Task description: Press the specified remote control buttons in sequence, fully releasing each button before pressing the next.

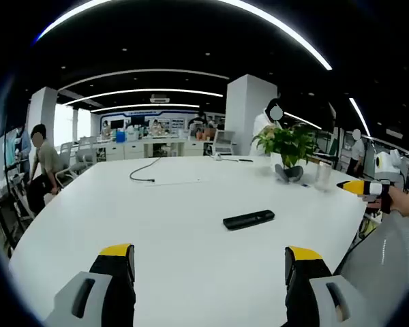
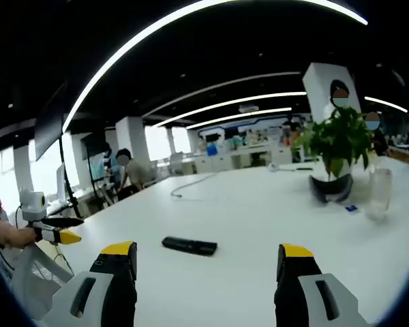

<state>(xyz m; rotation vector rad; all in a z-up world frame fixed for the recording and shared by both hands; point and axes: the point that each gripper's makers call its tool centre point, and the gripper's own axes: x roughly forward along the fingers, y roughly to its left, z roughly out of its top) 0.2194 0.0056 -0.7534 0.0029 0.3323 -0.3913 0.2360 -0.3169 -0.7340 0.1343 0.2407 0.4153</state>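
I am standing at a big white bench (image 1: 191, 225) that is filling the middle of both views. A green plant (image 1: 286, 146) in a pot is sitting on it, at the upper right of the left gripper view. A black cable (image 1: 144, 170) is lying near the far edge. The black remote control (image 1: 249, 219) is lying flat on the bench, a little right of the middle in the left gripper view and low and left of the middle in the right gripper view.

My left gripper (image 1: 208, 272) is hanging above the bench with its jaws wide apart, holding nothing. My right gripper (image 2: 206, 272) is doing the same.

I think I am only getting started, with no button pressed yet. Next I need to bring one gripper down over the remote, close it to a tip, and push the first button.
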